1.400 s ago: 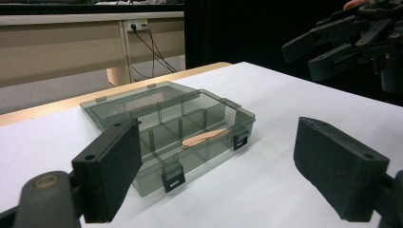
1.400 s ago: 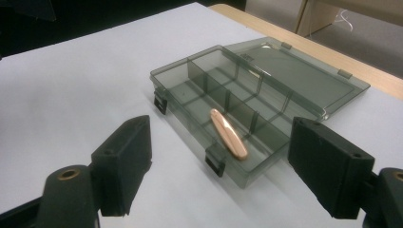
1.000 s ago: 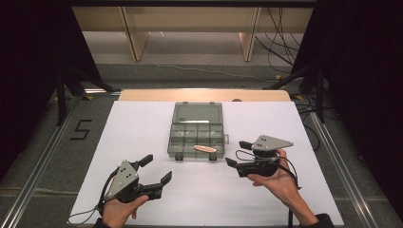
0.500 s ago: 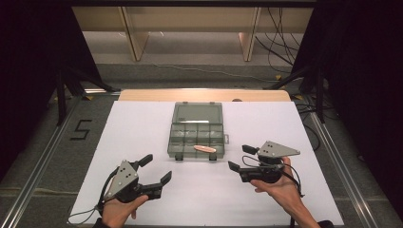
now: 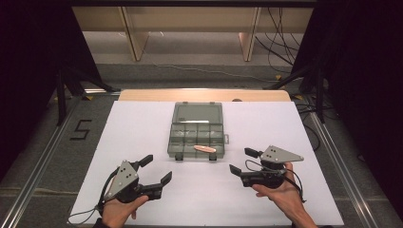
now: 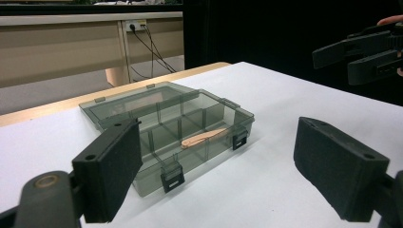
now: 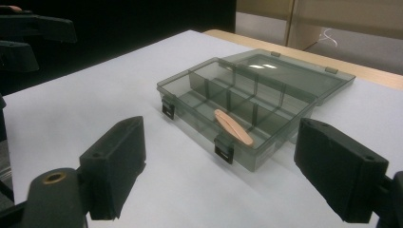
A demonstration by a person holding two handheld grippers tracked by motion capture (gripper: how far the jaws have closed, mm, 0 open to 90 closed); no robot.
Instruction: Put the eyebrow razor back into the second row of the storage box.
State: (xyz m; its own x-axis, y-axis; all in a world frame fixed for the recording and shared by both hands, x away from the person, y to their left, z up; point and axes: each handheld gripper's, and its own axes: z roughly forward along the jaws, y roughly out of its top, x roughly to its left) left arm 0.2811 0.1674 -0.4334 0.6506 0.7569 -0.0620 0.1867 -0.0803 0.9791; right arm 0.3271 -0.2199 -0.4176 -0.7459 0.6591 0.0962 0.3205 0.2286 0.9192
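Open box (image 5: 196, 133) holds a stick (image 5: 205, 149); left gripper (image 5: 157, 172) and right gripper (image 5: 241, 161) flank it, both wide open, empty, the right's jaws just opening.

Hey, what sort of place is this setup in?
Likely a lab or recording workspace: a white-covered table ringed by black curtains, cables on the floor behind, a taped number 5, and a clear compartment box between two handheld grippers.

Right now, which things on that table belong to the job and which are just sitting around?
In the job:
- compartment box, lid open
- wooden stick, lying across the box's front dividers
- left gripper, open, empty
- right gripper, open, empty; its jaws have just been opening

Just about:
- white table sheet
- number marking on the floor
- cables behind the table
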